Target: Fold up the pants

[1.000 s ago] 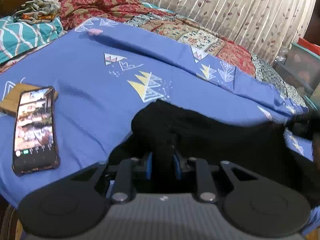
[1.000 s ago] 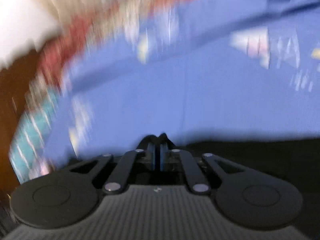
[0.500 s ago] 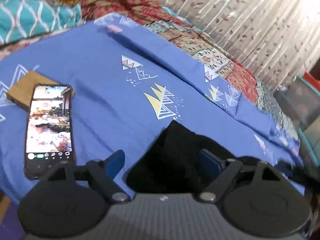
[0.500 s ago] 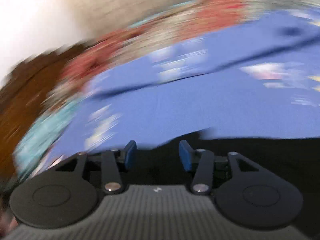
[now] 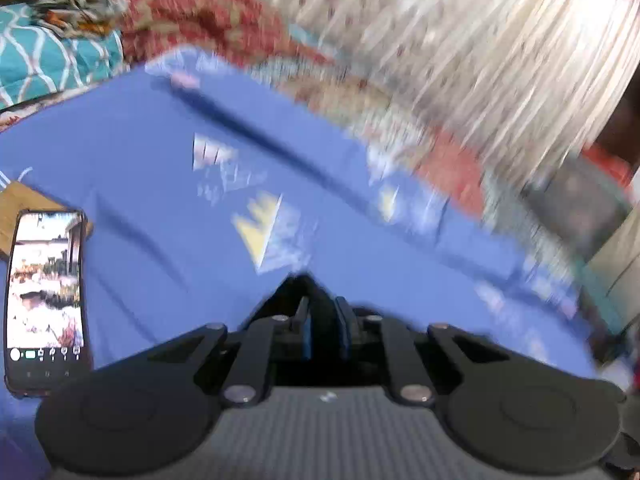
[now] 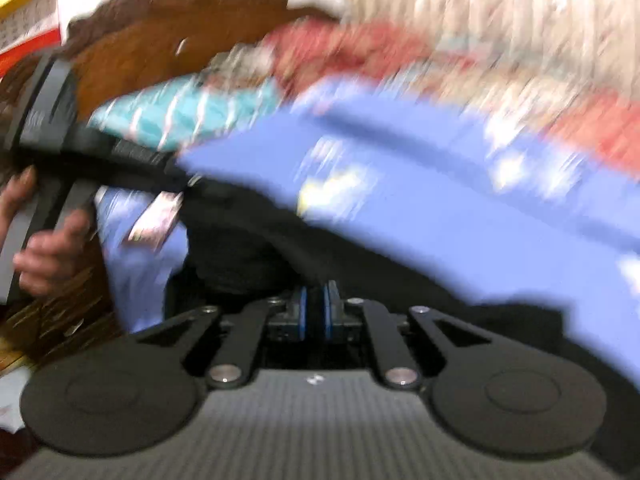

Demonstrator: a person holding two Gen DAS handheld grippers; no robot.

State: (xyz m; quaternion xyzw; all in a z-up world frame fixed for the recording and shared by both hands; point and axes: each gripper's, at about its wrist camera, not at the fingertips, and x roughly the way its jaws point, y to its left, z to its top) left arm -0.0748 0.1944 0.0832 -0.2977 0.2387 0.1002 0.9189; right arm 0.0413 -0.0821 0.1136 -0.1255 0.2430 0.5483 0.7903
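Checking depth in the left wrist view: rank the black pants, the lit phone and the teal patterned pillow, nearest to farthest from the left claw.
1. Black pants, between the closing left claw fingers.
2. Lit phone, lower left.
3. Teal patterned pillow, far upper left.

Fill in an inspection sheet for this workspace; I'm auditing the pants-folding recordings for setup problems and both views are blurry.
Surface: bed under a blue patterned sheet, with creases in it.
Job's things: black pants, bunched on the sheet; a fold rises between the pads of each gripper.
Clutter: phone with its screen lit, lying on the sheet and partly over a brown flat item.
Grippers: left gripper and right gripper both closing, black cloth pinched in each.
Cables: nothing seen.
Surroundings: teal pillow, red patterned blanket, pale curtain, carved wooden headboard; the person's hand grips the left tool.
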